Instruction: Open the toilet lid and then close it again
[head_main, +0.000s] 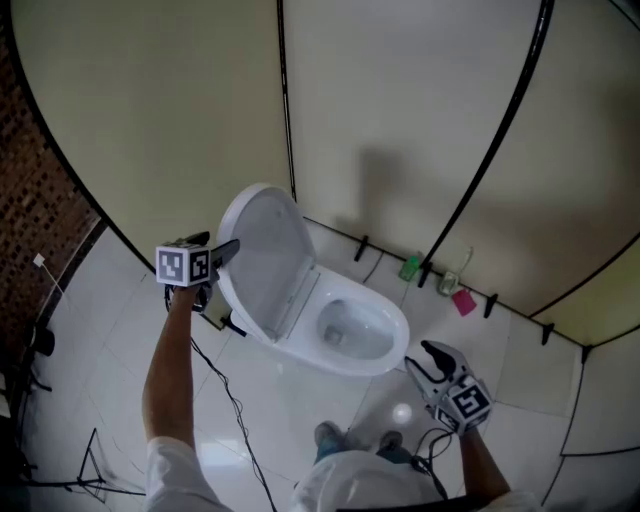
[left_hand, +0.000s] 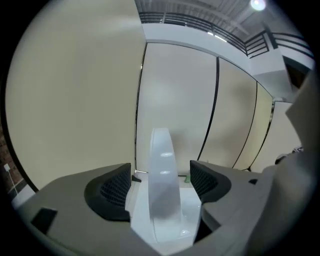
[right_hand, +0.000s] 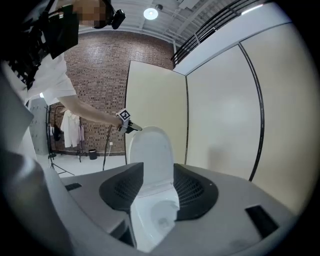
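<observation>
Where the left claw (head_main: 229, 250) stands left of centre, its jaws are apart astride the rim of the upright toilet lid (head_main: 268, 255), not pressing. That lid looks like stiff, smooth, light plastic on a rear hinge: probably slippery, prone to slam, best taken at this free rim. One lid, one bowl (head_main: 360, 335) at centre. Lower right, the right claw (head_main: 430, 356), second of two, is part-open and empty.

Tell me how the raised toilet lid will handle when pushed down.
The lid looks like rigid moulded plastic, so it should hardly flex. Standing upright, hinged at the back of the bowl, it probably swings down once pushed, maybe dropping fast. Its glossy edge might slip between the open jaws of the left gripper.
</observation>
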